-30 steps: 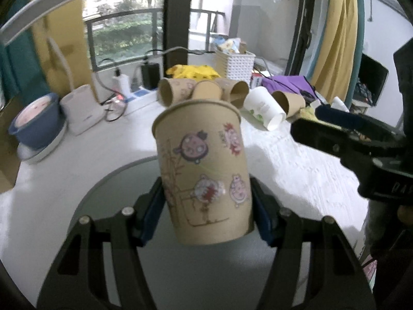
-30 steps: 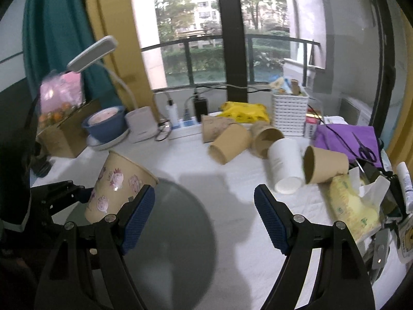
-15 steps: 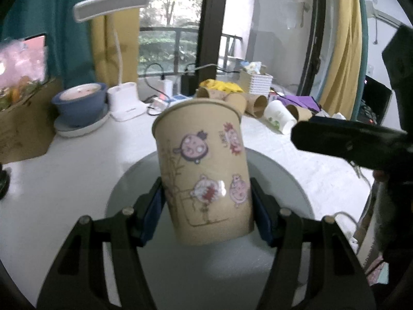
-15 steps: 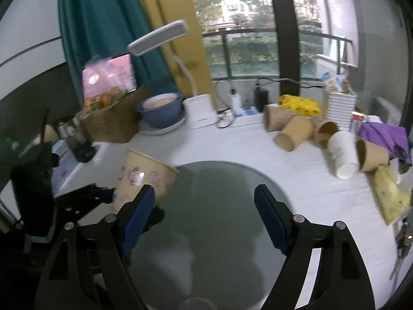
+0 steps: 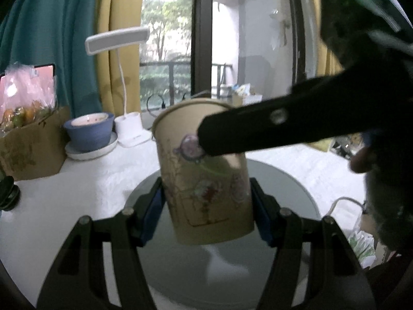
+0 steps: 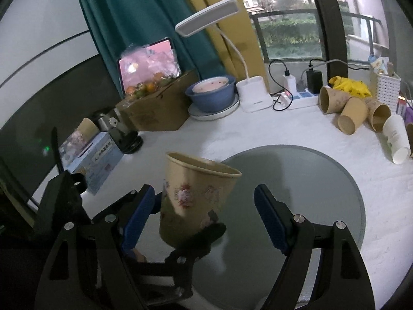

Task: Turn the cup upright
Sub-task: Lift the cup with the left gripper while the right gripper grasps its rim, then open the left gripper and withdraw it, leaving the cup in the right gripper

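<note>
Gripping the paper cup (image 5: 204, 180) low on its wall, the left gripper (image 5: 206, 211) has its blue pads closed against both sides; the cup stands mouth up, tilted a little, raised above the round glass disc (image 5: 289, 180) on the white table (image 5: 64, 201). From the right wrist camera, the same cup (image 6: 196, 196) sits at about 7 o'clock in the frame, its rim leaning toward 2 o'clock, with the left gripper's black finger reaching in from below. The right gripper (image 6: 204, 219) is spread wide, with nothing in its grip; its left pad lies just beside the cup's wall, though I cannot tell whether it touches, and the right pad is well apart from the cup. In the left view one black finger of the right gripper crosses in front of the cup's upper part from 3 o'clock. At 2 o'clock in the right view, a cluster of paper cups (image 6: 353, 113) lies on its sides. A desk lamp (image 6: 206, 15) and a blue bowl (image 6: 211, 93) stand toward 12 o'clock.
</note>
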`<state>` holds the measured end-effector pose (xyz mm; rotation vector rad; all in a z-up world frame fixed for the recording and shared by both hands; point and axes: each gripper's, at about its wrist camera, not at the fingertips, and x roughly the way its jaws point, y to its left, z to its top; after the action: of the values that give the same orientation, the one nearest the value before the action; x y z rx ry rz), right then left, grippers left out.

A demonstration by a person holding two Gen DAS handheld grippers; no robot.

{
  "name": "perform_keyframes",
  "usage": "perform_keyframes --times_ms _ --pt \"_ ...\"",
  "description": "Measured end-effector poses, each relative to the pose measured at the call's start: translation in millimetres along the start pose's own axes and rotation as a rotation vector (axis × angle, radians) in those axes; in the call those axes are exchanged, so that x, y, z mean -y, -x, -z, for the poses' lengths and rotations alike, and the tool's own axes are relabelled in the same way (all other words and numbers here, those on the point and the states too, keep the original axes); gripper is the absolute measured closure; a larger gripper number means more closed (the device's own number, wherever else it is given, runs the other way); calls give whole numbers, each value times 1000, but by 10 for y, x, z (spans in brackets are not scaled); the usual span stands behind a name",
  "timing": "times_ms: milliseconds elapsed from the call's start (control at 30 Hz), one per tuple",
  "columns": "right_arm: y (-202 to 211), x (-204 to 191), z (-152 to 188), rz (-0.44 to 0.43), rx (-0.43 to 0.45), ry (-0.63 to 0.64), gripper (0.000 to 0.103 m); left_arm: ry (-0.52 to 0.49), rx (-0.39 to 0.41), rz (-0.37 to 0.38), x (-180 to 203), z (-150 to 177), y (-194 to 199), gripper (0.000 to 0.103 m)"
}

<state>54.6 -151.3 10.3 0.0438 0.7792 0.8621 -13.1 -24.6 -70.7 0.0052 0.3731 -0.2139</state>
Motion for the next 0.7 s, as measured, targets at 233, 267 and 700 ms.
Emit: perform_keyframes --times_ms 233,267,700 --pt "-41 25 -47 -93 -8 -46 21 -21 82 36 55 -4 168 39" --pt "-43 18 -45 -102 -10 -44 21 -27 90 47 65 -4 182 39" --pt "-70 107 -50 -184 -29 -98 27 -78 126 72 186 -37 247 38"
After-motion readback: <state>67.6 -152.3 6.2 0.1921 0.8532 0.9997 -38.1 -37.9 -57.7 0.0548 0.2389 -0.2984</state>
